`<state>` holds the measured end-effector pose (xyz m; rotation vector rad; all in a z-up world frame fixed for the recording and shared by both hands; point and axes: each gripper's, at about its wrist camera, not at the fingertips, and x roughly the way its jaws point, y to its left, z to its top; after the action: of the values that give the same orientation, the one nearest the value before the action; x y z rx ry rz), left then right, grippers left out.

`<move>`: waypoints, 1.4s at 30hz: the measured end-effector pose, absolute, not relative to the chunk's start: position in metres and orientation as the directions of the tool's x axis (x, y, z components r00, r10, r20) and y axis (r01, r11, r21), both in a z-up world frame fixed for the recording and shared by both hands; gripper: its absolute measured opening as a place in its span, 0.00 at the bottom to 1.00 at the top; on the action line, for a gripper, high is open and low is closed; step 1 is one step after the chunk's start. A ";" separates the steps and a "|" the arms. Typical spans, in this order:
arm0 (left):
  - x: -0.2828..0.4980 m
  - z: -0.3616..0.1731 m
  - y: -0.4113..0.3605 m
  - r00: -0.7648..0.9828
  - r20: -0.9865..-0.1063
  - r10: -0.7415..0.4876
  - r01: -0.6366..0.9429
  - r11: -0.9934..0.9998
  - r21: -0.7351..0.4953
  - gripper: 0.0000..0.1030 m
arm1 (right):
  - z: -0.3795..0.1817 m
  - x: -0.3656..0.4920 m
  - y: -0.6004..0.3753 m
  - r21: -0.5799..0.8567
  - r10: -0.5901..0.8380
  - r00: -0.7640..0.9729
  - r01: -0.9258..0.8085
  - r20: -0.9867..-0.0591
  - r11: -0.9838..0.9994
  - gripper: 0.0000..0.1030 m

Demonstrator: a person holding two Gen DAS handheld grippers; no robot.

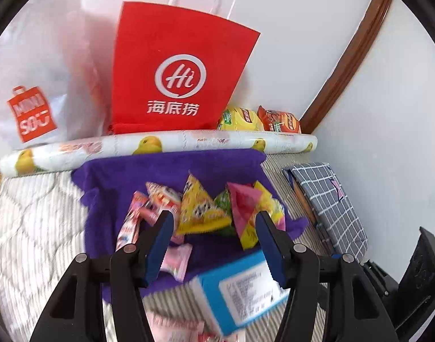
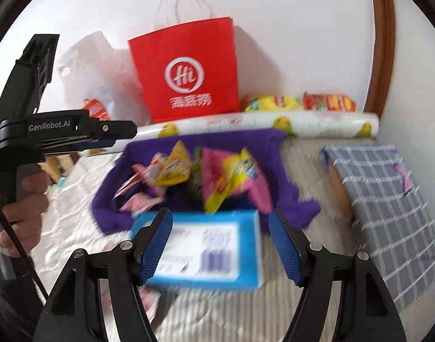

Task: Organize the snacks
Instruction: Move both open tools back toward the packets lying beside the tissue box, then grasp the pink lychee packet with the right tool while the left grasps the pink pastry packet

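Right wrist view: blue box [image 2: 200,252], bed's [image 2: 75,199] near edge, before purple cloth [image 2: 285,171]. Probably light, stiff; grasp across short sides. Right gripper [image 2: 220,246] and left gripper [image 1: 214,246] released, empty.

Left gripper [image 1: 214,225] fingers apart, right gripper [image 2: 220,223] seemingly empty

Ahead of my left hand-held gripper [image 1: 213,221] I count one red paper bag [image 1: 177,74], one white plastic bag [image 1: 38,85], one patterned roll [image 1: 160,145], one purple cloth [image 1: 166,168], one blue box [image 1: 240,290] and one checked bundle [image 1: 331,202]. Two snack packs [image 1: 240,119] lie behind the roll. The loose triangular packets blur together, uncountable.
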<state>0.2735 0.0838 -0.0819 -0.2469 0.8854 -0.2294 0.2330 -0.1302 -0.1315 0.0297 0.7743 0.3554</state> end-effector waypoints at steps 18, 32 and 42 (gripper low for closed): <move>0.139 -0.116 0.163 0.616 -0.762 -0.197 -0.062 0.953 -0.296 0.56 | -0.214 0.149 -0.081 0.370 0.461 0.447 -0.278 -0.767 0.886 0.73; 0.112 -0.152 0.194 0.574 -0.792 -0.206 -0.138 0.930 -0.342 0.56 | -0.238 0.155 -0.040 0.307 0.376 0.482 -0.219 -0.791 0.926 0.80; 0.114 -0.157 0.189 0.559 -0.804 -0.201 -0.158 0.927 -0.341 0.56 | -0.248 0.153 0.000 0.053 0.163 0.589 -0.199 -0.791 0.978 0.71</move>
<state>0.1140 0.1894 -0.1569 -0.4008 0.9844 -0.0258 0.1534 0.0002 -0.2475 -0.0425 0.9166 0.2111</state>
